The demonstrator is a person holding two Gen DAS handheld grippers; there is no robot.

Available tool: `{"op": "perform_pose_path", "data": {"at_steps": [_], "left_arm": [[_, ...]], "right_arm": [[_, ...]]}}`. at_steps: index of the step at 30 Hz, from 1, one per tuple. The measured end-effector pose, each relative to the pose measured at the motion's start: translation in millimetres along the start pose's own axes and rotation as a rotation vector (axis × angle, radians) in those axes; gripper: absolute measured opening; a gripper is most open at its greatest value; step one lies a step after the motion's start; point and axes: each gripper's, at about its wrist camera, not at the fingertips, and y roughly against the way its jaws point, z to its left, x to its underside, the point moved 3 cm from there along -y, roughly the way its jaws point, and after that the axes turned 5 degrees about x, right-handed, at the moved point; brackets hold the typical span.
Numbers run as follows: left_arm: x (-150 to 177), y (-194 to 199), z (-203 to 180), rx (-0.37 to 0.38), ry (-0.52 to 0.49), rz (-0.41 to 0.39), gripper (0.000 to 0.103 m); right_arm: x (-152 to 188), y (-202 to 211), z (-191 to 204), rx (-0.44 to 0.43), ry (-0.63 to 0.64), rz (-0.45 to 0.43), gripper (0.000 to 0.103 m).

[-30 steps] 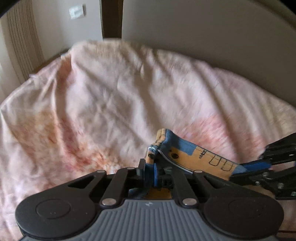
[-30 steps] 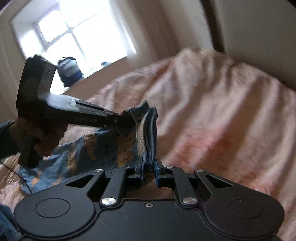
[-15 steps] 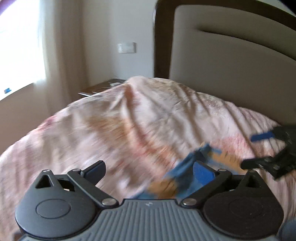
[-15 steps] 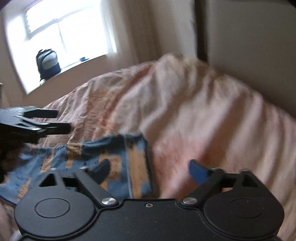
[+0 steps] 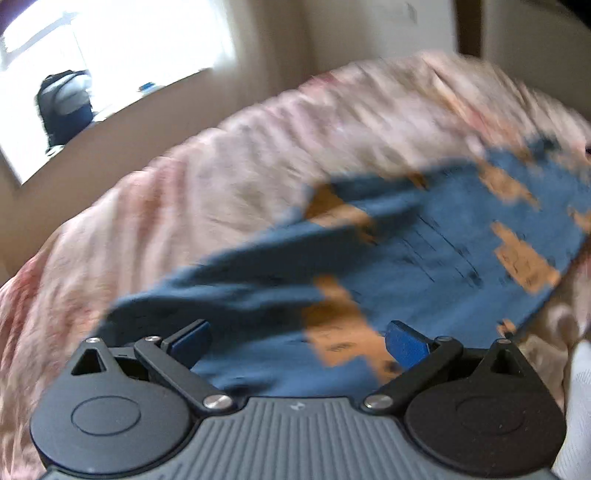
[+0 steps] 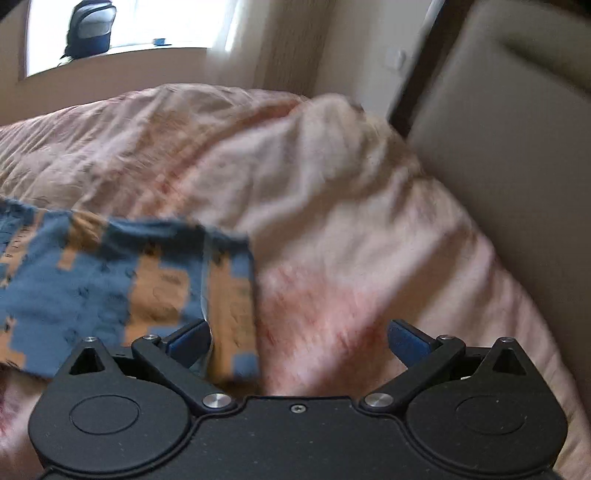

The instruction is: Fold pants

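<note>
The blue pants with orange patches point(image 5: 424, 258) lie flat on the pink bedspread point(image 5: 221, 177). My left gripper point(image 5: 299, 341) is open and empty, hovering over the near edge of the pants. In the right wrist view the pants point(image 6: 110, 280) lie at the left, their right edge by the left finger. My right gripper point(image 6: 299, 339) is open and empty above the bedspread point(image 6: 351, 221), just right of the pants. Both views are blurred by motion.
A padded headboard point(image 6: 517, 129) stands at the right of the bed. A window sill with a dark backpack point(image 5: 64, 107) is behind the bed; the backpack also shows in the right wrist view point(image 6: 88, 27). A white object point(image 5: 576, 406) is at the right edge.
Both grippers were shut on the pants' edge one second ago. They opened and let go, and the pants now lie flat. The left gripper has swung left towards the window.
</note>
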Motion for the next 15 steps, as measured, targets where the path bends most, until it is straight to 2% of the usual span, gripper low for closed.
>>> {"op": "perform_pose_path", "data": {"at_steps": [2,3,5,6,8,11,13,15], "left_arm": [[-1.9,11.5,25.0,-0.024,0.103,-0.083,0.103],[-3.8,10.9,35.7,-0.028,0.159,-0.113,0.103],[-7.8,6.5,57.1,-0.038,0.281,-0.144,0.103],[-9.0,3.1,63.6,-0.042,0.309,-0.146,0.103],[-6.7,-4.5,78.1,-0.083,0.293,-0.128,0.103],[8.1,-5.3,89.3,-0.220,0.237,-0.076,0.103],[20.6,6.0,95.0,-0.316,0.226,-0.042,0.103],[30.1,27.8,98.8,-0.363,0.205,-0.073,0.103]], "right_arm": [[-21.4,11.2,26.7,-0.017,0.076,-0.066,0.102],[-35.0,16.6,43.6,-0.053,0.098,-0.100,0.102],[-61.6,19.8,77.1,-0.130,0.116,-0.152,0.102],[-71.9,20.0,95.8,-0.173,0.124,-0.171,0.102],[-92.0,14.8,140.8,-0.279,0.156,-0.187,0.102],[-104.3,-2.8,204.7,-0.403,0.228,-0.162,0.102],[-101.1,-21.8,229.2,-0.387,0.305,-0.127,0.102],[-96.4,-48.6,234.4,-0.272,0.370,-0.070,0.102]]}}
